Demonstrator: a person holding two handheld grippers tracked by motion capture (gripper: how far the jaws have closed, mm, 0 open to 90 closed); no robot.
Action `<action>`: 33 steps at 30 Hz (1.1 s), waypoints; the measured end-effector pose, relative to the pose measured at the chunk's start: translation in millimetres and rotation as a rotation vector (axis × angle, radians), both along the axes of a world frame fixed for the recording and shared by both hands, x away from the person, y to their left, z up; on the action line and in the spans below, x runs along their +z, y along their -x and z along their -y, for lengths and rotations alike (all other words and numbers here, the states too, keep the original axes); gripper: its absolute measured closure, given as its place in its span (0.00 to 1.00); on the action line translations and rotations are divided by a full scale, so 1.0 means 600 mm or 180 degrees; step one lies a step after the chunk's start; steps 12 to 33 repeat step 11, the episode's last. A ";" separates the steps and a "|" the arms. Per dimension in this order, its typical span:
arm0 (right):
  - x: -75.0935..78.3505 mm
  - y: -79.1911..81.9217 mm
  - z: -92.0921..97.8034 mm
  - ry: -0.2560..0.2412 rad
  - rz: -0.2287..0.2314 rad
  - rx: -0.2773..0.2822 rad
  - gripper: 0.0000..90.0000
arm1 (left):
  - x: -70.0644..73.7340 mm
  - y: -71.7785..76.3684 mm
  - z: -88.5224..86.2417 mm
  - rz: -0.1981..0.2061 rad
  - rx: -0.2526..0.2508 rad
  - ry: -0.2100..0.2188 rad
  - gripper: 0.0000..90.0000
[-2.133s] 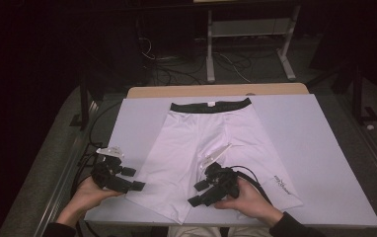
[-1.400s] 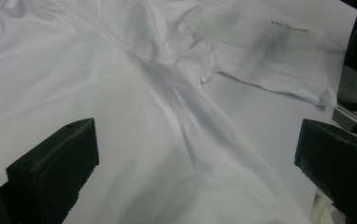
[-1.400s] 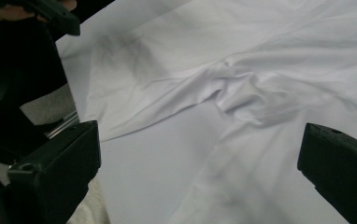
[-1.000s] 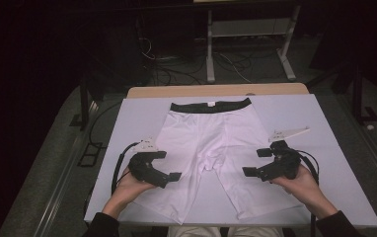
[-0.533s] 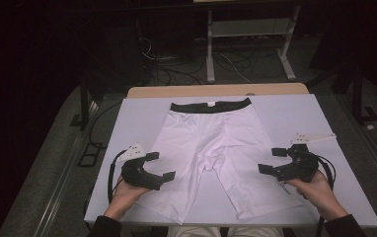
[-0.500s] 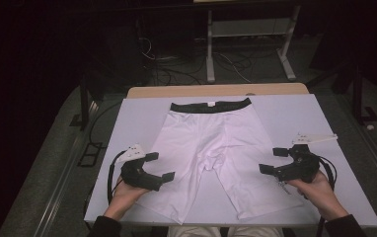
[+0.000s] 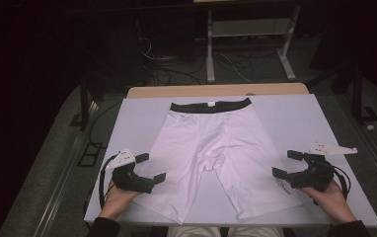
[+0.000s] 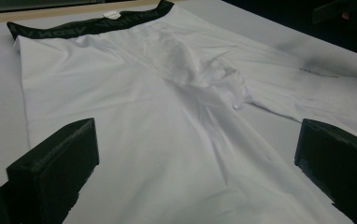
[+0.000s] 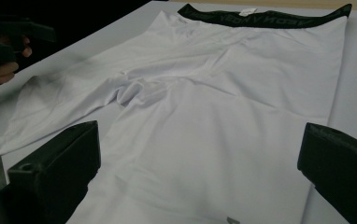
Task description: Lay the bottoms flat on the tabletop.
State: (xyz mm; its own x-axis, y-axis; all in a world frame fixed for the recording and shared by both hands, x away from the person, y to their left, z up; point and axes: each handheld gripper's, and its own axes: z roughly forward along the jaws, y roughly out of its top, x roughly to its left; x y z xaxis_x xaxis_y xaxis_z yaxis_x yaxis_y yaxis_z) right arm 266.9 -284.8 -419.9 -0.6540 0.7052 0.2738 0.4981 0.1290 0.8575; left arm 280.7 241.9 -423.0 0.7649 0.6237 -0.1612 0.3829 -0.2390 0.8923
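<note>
White shorts lie flat mid-tabletop, waistband toward the far edge. Left claw and right claw, both released, flank the leg hems, probably poised to fold them.

A pair of shorts is laid flat on the table, waistband at the far edge, legs toward the near edge. The left gripper is held beside the left leg, the right gripper beside the right leg.
</note>
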 end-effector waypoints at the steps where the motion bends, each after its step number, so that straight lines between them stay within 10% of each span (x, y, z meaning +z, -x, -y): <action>1: -0.003 0.001 0.002 0.0021 0.0003 0.0013 0.00 | 0.000 0.001 0.000 -0.0004 -0.0001 0.0003 0.00; 33: -0.019 0.004 0.019 0.0165 -0.0002 -0.0030 0.00 | -0.006 -0.001 -0.008 -0.0061 -0.0004 -0.0067 0.00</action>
